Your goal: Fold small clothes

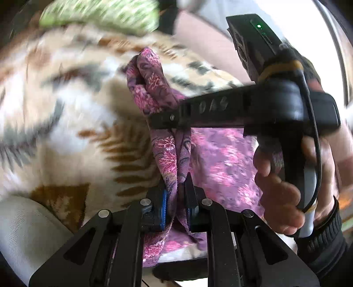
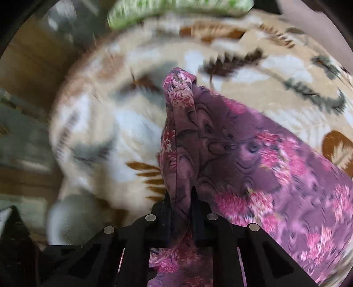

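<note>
A purple cloth with pink flowers (image 1: 220,159) hangs over a cream blanket with a leaf print (image 1: 66,123). My left gripper (image 1: 176,189) is shut on a bunched edge of the cloth. In the left wrist view the right gripper (image 1: 161,120) reaches in from the right, held by a bare hand, and pinches the same cloth higher up. In the right wrist view my right gripper (image 2: 181,198) is shut on a folded edge of the cloth (image 2: 275,176), which drapes off to the right. Both views are blurred by motion.
A green and white patterned pillow (image 1: 99,13) lies at the far edge of the blanket, also in the right wrist view (image 2: 176,11). A pale grey cushion (image 1: 24,231) sits at lower left. A brown floor (image 2: 26,66) shows to the left of the blanket (image 2: 132,123).
</note>
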`<move>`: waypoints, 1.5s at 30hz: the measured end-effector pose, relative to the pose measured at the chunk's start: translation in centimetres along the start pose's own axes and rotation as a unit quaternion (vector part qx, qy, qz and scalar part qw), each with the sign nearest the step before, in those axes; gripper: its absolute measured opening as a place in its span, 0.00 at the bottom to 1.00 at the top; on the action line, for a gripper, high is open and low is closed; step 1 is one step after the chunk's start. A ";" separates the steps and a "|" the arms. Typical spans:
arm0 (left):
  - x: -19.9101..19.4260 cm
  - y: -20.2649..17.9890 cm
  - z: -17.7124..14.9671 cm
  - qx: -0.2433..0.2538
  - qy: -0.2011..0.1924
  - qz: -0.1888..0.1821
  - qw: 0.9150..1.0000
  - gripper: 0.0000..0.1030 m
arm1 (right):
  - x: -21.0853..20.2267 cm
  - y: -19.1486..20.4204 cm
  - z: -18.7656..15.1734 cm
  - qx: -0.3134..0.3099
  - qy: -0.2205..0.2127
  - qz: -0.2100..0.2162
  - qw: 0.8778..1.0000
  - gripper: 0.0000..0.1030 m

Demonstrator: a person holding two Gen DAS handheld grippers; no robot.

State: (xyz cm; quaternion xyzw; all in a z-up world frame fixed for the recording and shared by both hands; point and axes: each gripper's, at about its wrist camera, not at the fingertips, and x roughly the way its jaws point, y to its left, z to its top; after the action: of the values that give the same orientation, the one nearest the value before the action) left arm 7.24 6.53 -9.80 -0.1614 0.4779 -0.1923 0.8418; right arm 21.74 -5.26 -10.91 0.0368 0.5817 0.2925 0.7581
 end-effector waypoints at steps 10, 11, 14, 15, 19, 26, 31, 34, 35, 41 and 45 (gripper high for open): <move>2.9 -20.1 -2.0 0.225 0.017 0.020 0.974 0.12 | -15.1 -15.2 -12.1 0.181 -0.218 0.170 0.944 0.12; 4.1 -21.8 -2.1 0.241 0.020 0.015 0.970 0.12 | -15.7 -16.6 -13.0 0.195 -0.228 0.172 0.938 0.12; 8.7 -25.9 -2.7 0.276 0.050 0.014 0.960 0.12 | -16.6 -22.1 -15.1 0.229 -0.243 0.188 0.923 0.12; 10.3 -26.3 -2.6 0.274 0.064 0.018 0.959 0.12 | -16.4 -23.6 -15.3 0.231 -0.239 0.187 0.924 0.12; 16.8 -25.9 -2.6 0.244 0.122 0.030 0.962 0.12 | -11.9 -30.2 -16.2 0.304 -0.199 0.199 0.910 0.12; 14.0 -21.8 -3.3 0.164 0.162 -0.068 0.971 0.16 | -9.1 -33.7 -18.8 0.380 -0.214 0.234 0.869 0.16; 9.4 -18.4 -3.1 0.168 0.093 -0.040 0.981 0.54 | -15.6 -29.6 -21.7 0.334 -0.306 0.126 0.883 0.74; 10.1 -15.5 -2.4 0.132 0.090 -0.018 0.987 0.54 | -16.9 -24.9 -23.6 0.293 -0.305 0.078 0.903 0.74; 10.9 -14.7 -2.1 0.116 0.094 -0.010 0.989 0.54 | -16.4 -23.6 -24.2 0.291 -0.295 0.043 0.909 0.74; 14.3 -11.8 -3.3 0.109 0.122 0.052 0.985 0.54 | -11.5 -22.6 -26.3 0.313 -0.185 -0.157 0.918 0.15; 13.9 -11.3 -3.9 0.110 0.134 0.050 0.984 0.54 | -12.1 -24.0 -27.3 0.345 -0.181 -0.193 0.900 0.15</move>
State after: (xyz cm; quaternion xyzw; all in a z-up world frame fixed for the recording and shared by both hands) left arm 8.49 -10.35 -16.93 -0.0165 0.5697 -0.2207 0.7915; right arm 4.82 -38.74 -18.72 0.2355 0.4942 -0.0909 0.8319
